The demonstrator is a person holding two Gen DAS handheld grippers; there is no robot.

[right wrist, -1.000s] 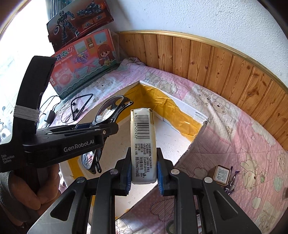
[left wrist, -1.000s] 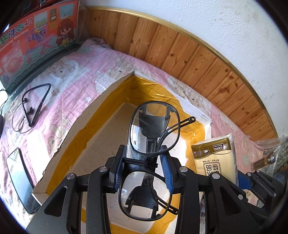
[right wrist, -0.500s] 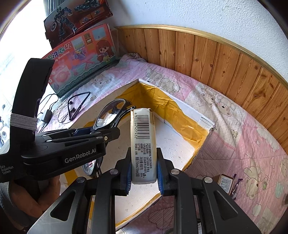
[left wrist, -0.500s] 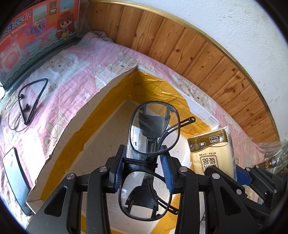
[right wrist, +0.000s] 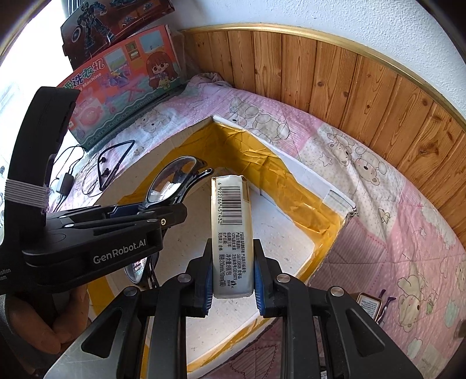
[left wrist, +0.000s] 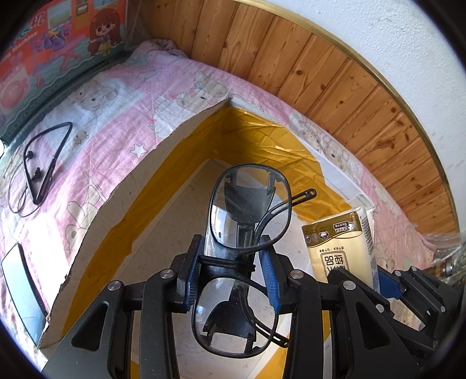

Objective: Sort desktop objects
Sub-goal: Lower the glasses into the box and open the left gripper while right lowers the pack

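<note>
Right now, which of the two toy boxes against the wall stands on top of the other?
The dark robot box stands on top; the pink washing-machine box, with a cartoon girl, is under it.

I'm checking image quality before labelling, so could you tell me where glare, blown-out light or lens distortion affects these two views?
Right wrist view: the window area at upper left is blown out white, and the wood panelling bows from fisheye. Left wrist view: even daylight, the yellow tape lining the box shines, and the glasses in the left gripper show faint reflections; corners are vignetted black.
</note>
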